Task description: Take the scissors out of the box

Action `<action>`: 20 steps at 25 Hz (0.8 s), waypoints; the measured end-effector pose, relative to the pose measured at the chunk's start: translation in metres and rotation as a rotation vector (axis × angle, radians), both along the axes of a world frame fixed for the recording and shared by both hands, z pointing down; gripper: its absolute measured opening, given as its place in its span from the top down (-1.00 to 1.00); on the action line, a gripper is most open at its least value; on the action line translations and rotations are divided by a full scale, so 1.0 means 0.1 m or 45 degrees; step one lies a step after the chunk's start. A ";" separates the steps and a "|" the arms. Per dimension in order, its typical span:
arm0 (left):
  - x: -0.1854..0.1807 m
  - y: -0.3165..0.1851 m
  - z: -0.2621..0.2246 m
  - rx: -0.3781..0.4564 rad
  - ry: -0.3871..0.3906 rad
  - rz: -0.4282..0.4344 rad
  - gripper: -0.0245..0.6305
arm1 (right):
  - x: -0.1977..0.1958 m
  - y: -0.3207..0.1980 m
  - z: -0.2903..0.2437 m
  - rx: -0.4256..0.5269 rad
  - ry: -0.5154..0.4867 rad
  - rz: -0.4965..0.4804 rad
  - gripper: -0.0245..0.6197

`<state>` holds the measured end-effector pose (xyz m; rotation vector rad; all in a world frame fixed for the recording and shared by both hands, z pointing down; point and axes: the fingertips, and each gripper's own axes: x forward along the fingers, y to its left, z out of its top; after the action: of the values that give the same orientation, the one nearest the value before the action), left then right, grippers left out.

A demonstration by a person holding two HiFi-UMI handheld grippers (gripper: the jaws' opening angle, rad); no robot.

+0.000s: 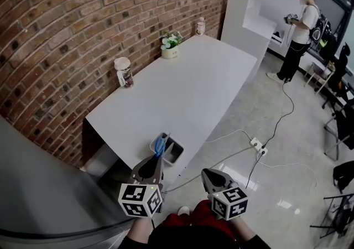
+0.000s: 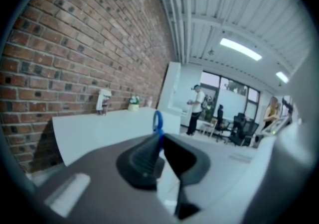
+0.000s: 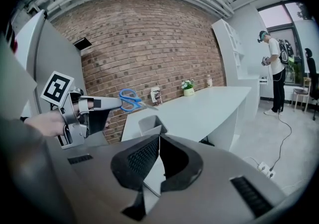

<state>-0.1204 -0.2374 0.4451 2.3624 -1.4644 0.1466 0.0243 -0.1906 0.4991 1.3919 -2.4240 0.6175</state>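
Blue-handled scissors hang just above a small grey open box at the near edge of the white table. My left gripper is shut on them at the handles. In the left gripper view a blue loop of the scissors sticks up between the pads of the left gripper. The right gripper view shows the left gripper holding the scissors clear above the box, blades pointing away. My right gripper is shut and empty, to the right of the box.
On the table by the brick wall stand a lidded cup, a small flower pot and a bottle. A power strip with cables lies on the floor. A person stands far right, near chairs.
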 end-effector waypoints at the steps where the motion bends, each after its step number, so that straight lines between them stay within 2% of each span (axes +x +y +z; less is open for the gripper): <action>1: 0.02 0.00 -0.01 0.006 0.000 0.010 0.85 | 0.02 0.00 0.00 0.004 0.003 0.008 0.90; 10: 0.26 -0.03 -0.09 0.044 -0.011 0.095 0.85 | 0.39 0.00 -0.07 0.041 0.005 0.143 0.90; 20: 0.75 -0.15 -0.21 0.074 0.008 0.191 0.85 | 0.93 0.03 -0.17 0.059 0.007 0.286 0.90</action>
<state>-0.0457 -0.2521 0.4237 2.5168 -1.3049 0.1358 0.1169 -0.1880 0.4820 1.6978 -2.3093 0.6101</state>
